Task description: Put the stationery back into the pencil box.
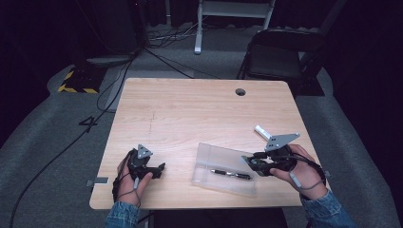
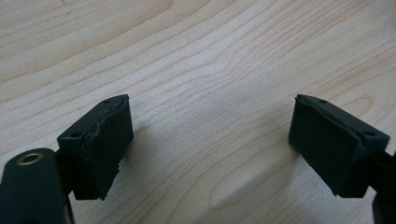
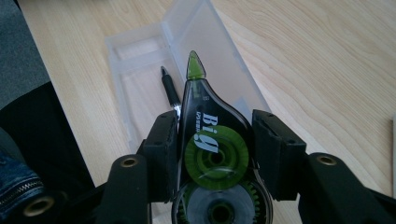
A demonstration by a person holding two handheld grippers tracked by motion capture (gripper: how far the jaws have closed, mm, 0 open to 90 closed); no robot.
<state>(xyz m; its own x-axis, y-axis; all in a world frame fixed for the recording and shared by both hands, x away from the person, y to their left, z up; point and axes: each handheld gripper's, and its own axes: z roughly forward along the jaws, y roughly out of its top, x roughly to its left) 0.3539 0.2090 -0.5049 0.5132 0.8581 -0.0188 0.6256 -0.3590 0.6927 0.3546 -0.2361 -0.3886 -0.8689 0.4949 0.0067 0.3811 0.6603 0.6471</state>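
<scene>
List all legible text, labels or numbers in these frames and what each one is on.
"Big": white letters on the dark body of the correction tape dispenser clamped in the right tongs.
Small white print beside it on the same dispenser: too small to read.
"4": dark mark on the grey floor left of the table.
Pen in the clear case: no readable text.

Readable text: one label, one floor mark.

Correction tape dispenser (image 3: 212,154) has white lettering "Big" along its dark body, with a line of smaller print beside it, too fine to read. On the grey floor left of the surface, a dark mark (image 1: 88,123) looks like the digit "4", probably tape; the view is dim there.
</scene>
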